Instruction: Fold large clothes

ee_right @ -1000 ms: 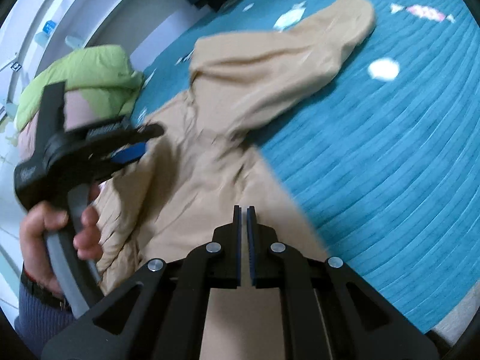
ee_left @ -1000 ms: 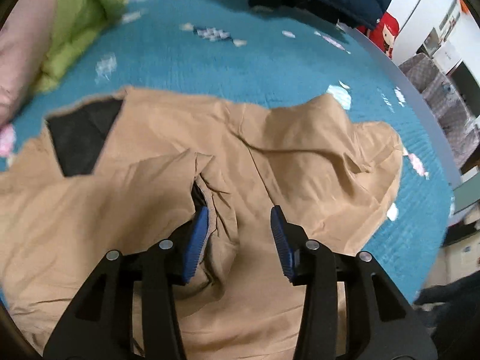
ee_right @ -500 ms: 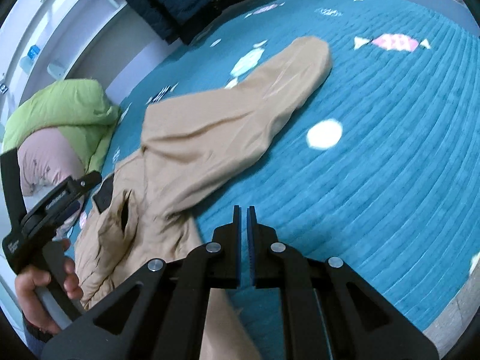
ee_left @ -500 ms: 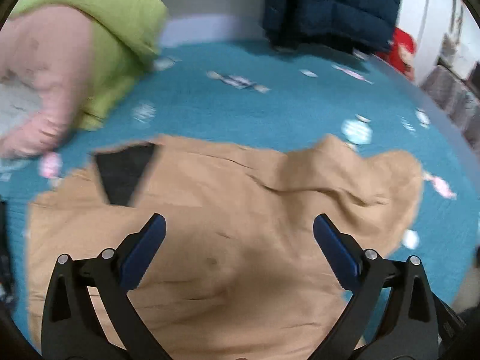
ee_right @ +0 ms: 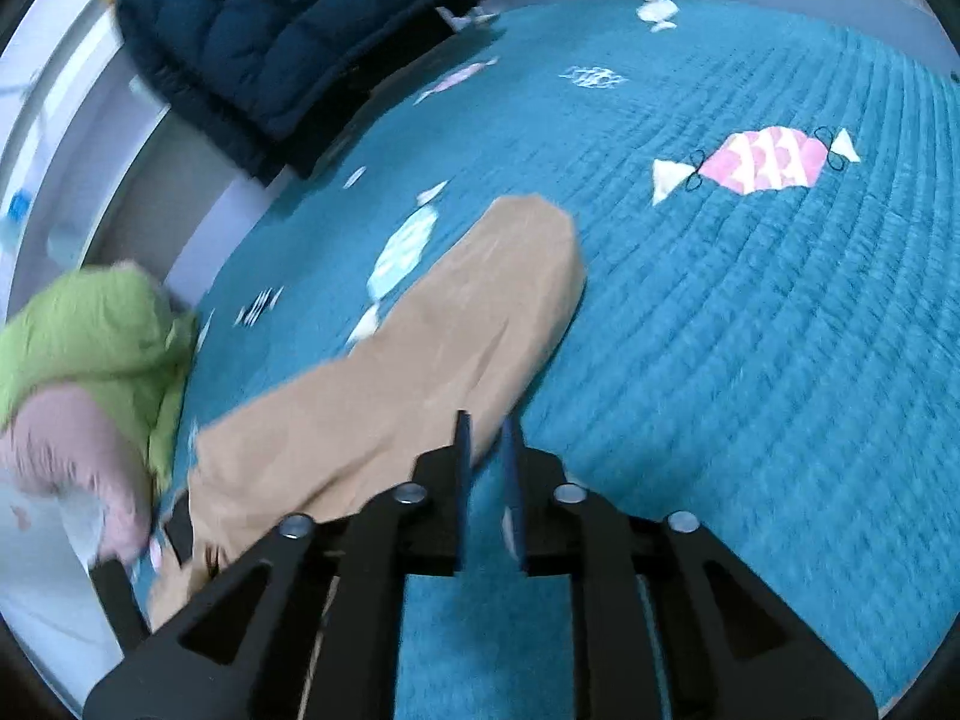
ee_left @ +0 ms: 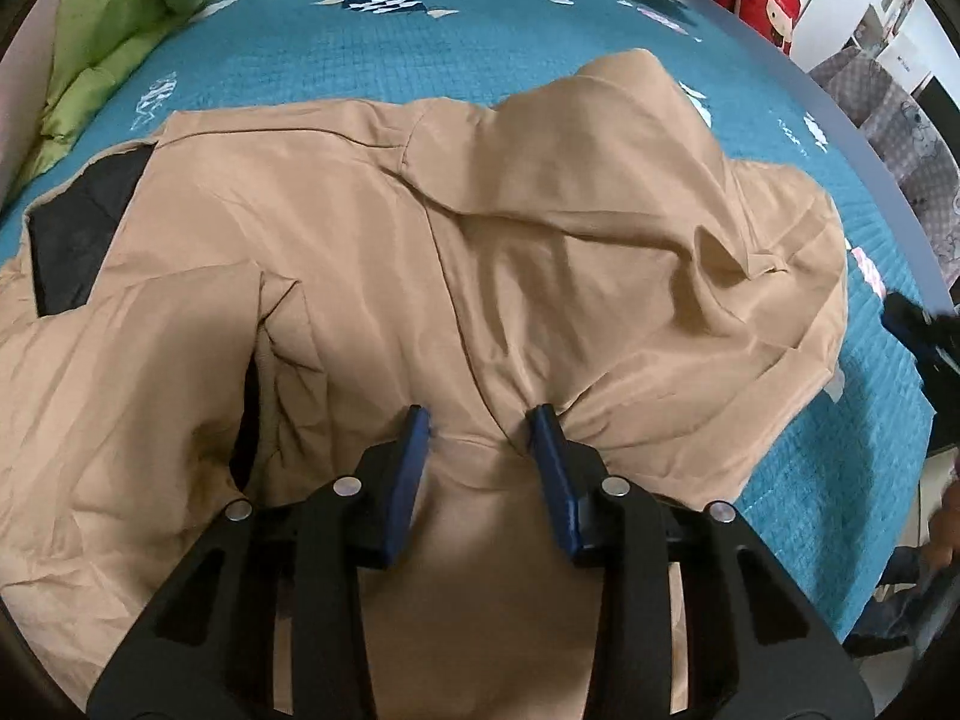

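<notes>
A large tan jacket (ee_left: pixel 540 228) with a black lining patch (ee_left: pixel 84 240) lies spread on a teal quilted bedspread (ee_left: pixel 336 54). My left gripper (ee_left: pixel 480 426) is open and low over the jacket's middle, its blue-padded fingers (ee_left: pixel 414 450) pressing into the cloth on both sides of a bunched fold. In the right wrist view a tan sleeve (ee_right: pixel 480 324) stretches across the teal quilt (ee_right: pixel 750 330). My right gripper (ee_right: pixel 485 432) is slightly open, a narrow gap between the jaws, empty, at the sleeve's right edge.
A green puffer jacket (ee_left: pixel 114 24) lies at the far left, also in the right wrist view (ee_right: pixel 90 336) on a pink item (ee_right: pixel 66 450). A navy puffer jacket (ee_right: pixel 282 42) lies at the bed's far edge. Red item (ee_left: pixel 774 0) beyond the bed.
My left gripper dropped onto the jacket and narrowed from wide open around a fold. My right gripper let go of the tan cloth, opened a little and moved right along the sleeve.
</notes>
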A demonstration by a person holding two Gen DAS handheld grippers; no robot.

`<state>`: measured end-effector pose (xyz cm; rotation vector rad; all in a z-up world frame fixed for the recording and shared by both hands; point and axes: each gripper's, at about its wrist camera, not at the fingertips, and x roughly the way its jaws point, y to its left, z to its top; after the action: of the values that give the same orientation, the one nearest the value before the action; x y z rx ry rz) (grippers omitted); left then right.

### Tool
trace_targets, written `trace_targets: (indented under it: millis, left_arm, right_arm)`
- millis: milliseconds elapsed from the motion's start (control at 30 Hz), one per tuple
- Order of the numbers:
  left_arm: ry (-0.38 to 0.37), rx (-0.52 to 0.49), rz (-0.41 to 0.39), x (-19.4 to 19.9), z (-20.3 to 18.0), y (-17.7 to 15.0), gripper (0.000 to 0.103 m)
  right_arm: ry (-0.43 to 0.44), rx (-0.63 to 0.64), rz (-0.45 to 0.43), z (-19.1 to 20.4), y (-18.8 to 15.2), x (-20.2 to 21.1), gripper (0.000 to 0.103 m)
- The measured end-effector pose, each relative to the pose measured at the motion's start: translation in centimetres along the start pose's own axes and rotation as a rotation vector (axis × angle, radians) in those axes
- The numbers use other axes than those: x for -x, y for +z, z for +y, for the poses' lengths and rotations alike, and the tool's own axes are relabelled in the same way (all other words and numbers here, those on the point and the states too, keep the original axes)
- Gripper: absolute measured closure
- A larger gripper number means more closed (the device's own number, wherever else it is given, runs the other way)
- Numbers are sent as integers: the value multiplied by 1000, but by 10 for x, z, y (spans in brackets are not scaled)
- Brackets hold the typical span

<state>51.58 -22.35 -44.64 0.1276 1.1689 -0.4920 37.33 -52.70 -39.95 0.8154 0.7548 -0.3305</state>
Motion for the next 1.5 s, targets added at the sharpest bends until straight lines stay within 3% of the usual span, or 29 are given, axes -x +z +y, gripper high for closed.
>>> trace_targets:
  millis: [167,467,533,600,700,867,1033,1200,1500]
  left_arm:
    - [-8,-7,2,-5,3,2,66]
    - [-18,-12,-2,-8,6,-1,66]
    - [-21,-10,-1,-8,7,-1,66]
    - [-23,-10,2,-8,7,-1,66]
    - [-26,-16,9,-6,7,1,66]
    - [-51,-18,12,5,5,14,66]
    - [-154,56,-97,47,15,23,65]
    - [-41,67,-141,81,35,23,65]
    - [117,187,-143,126,130,-4,62]
  right_arm:
    - [6,-95,12,-17,27,-26,67]
    - [41,-195,53,-31,46,-60,66]
    - [43,-190,52,-30,44,-61,70]
    - [30,-162,41,-26,45,-59,88]
    - [26,-105,14,-16,45,-51,96]
    - [32,-6,-54,12,47,-27,98]
    - [92,67,-90,45,43,-8,99]
    - [152,160,-76,93,29,3,99]
    - [281,283,-29,180,-16,24,99]
